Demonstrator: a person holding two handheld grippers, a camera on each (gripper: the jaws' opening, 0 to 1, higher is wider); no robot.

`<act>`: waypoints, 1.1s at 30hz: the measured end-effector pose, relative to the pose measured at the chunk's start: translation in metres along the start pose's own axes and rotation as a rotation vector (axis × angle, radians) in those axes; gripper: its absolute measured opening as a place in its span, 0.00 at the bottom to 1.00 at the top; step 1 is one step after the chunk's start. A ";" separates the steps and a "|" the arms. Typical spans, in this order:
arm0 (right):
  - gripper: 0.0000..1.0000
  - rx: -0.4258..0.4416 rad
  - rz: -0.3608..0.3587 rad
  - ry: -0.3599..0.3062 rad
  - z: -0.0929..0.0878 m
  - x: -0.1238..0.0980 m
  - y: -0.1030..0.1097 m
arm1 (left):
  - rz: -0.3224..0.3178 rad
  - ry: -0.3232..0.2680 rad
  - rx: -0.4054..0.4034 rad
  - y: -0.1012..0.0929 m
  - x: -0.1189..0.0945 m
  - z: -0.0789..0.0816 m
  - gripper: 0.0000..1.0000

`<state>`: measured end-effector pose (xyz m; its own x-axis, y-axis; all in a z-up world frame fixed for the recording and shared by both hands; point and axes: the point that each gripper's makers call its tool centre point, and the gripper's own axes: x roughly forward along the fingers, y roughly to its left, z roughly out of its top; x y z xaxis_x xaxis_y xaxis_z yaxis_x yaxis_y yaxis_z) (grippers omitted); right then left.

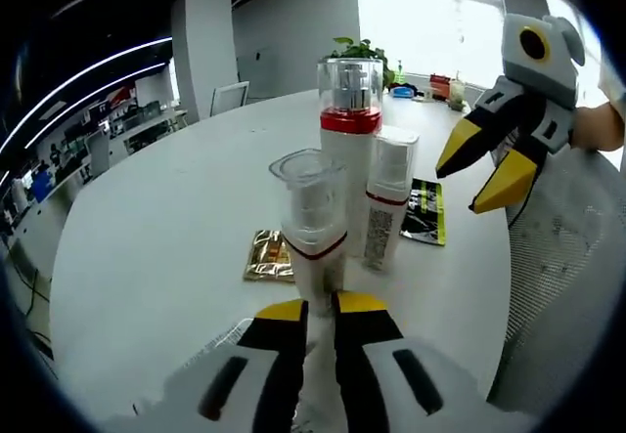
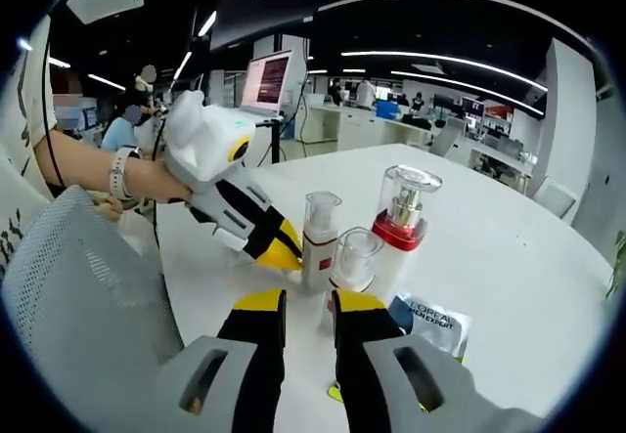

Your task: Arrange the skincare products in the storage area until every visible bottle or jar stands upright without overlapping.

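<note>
Three white skincare bottles stand upright close together on the white table. My left gripper is shut on the base of the nearest one, a bottle with a wide clear cap and red band. Behind it rise a tall pump bottle with a red collar and a slim labelled bottle. My right gripper hangs open to their right, apart from them. In the right gripper view its jaws hold nothing. The slim bottle is closest, the tall one is right, and the left gripper pinches the banded bottle.
A gold sachet lies left of the bottles and a black sachet to their right. A silver-blue sachet lies near the tall bottle. A grey mesh chair back stands by the table edge. A person's hand holds the left gripper.
</note>
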<state>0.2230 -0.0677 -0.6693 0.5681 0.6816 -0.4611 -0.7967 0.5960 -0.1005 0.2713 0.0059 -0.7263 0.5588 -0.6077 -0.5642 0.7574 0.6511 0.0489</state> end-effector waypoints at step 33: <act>0.18 0.016 -0.014 -0.002 -0.002 -0.001 -0.004 | 0.038 0.027 -0.018 0.026 0.025 0.009 0.00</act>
<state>0.2249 -0.0717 -0.6700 0.5796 0.6739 -0.4583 -0.7853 0.6121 -0.0932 0.3083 0.0031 -0.7317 0.5772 -0.5701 -0.5846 0.7295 0.6817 0.0555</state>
